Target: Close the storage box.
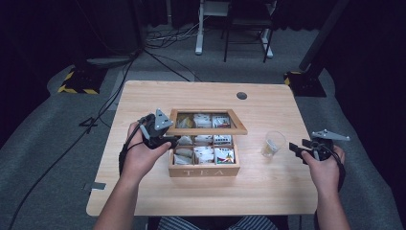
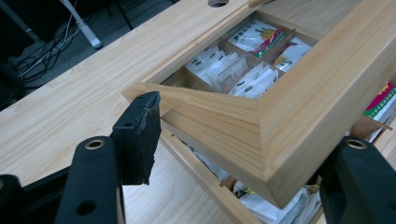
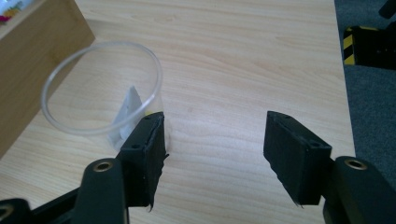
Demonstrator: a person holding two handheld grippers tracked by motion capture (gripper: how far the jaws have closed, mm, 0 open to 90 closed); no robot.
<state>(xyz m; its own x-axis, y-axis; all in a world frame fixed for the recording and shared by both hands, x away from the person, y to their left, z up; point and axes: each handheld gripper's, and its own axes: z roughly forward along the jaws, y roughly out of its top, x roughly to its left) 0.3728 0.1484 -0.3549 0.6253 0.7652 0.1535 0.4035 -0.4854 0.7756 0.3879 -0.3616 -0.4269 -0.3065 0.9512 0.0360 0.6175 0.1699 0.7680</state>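
Observation:
A wooden box (image 1: 203, 170) marked TEA sits mid-table, with tea bags (image 1: 213, 154) in its compartments. Its window-framed lid (image 1: 206, 130) is raised at the front. My left gripper (image 1: 165, 136) is at the lid's front-left corner. In the left gripper view the lid's corner (image 2: 303, 93) lies between the wide-apart jaws of the left gripper (image 2: 243, 140), open, and the right pad is hidden behind the wood. A clear plastic cup (image 1: 274, 143) stands right of the box, with a tea bag (image 3: 128, 109) inside. My right gripper (image 1: 298, 147) is open beside the cup (image 3: 100, 93).
A round cable hole (image 1: 242, 95) sits near the table's far edge. Bare tabletop (image 3: 243, 60) stretches beyond the right gripper (image 3: 215, 121), with the table's right edge close by. Cables and furniture legs (image 1: 198, 28) lie on the floor behind the table.

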